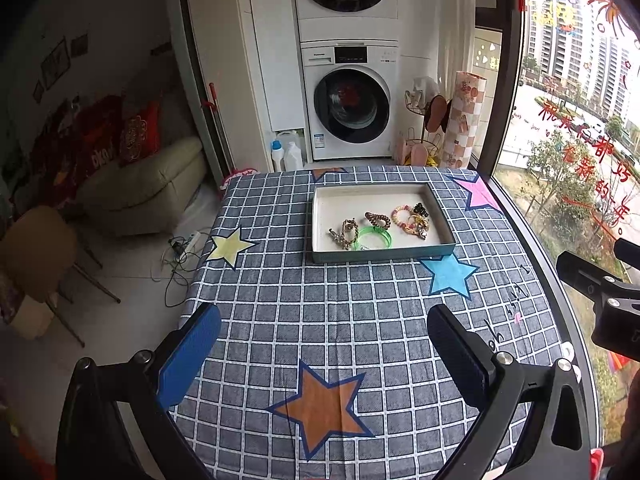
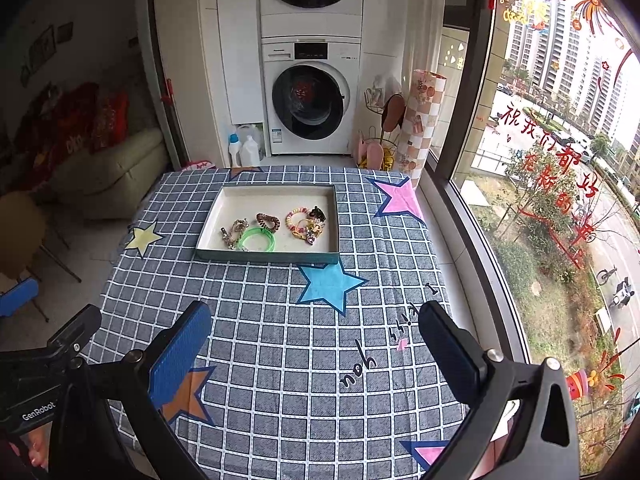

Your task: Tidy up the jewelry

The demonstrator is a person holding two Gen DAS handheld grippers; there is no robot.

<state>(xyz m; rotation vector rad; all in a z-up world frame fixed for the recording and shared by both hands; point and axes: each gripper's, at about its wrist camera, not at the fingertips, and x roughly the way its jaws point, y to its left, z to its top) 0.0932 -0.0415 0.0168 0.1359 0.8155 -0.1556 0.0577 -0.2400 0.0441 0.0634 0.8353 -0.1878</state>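
Observation:
A shallow grey-blue tray (image 1: 316, 220) (image 2: 210, 222) with a white floor sits at the far middle of the checked table. Inside lie a green bangle (image 1: 375, 237) (image 2: 258, 239), a metal chain bracelet (image 1: 344, 234) (image 2: 234, 232), a brown spiral hair tie (image 1: 377, 219) (image 2: 268, 221), a pink-yellow bead bracelet cluster (image 1: 410, 220) (image 2: 302, 224) and a black hair tie (image 1: 421, 210) (image 2: 318, 213). My left gripper (image 1: 324, 354) hovers open over the near table, nothing between its fingers. My right gripper (image 2: 316, 350) is also open and empty, well short of the tray.
The table's blue checked cloth (image 1: 340, 320) bears coloured stars. A large window (image 2: 560, 160) runs along the right edge. Stacked washing machines (image 1: 348, 100), a rolled mat (image 1: 466, 120) and a slipper rack stand behind. A sofa (image 1: 140, 184) and a chair (image 1: 36, 256) are to the left.

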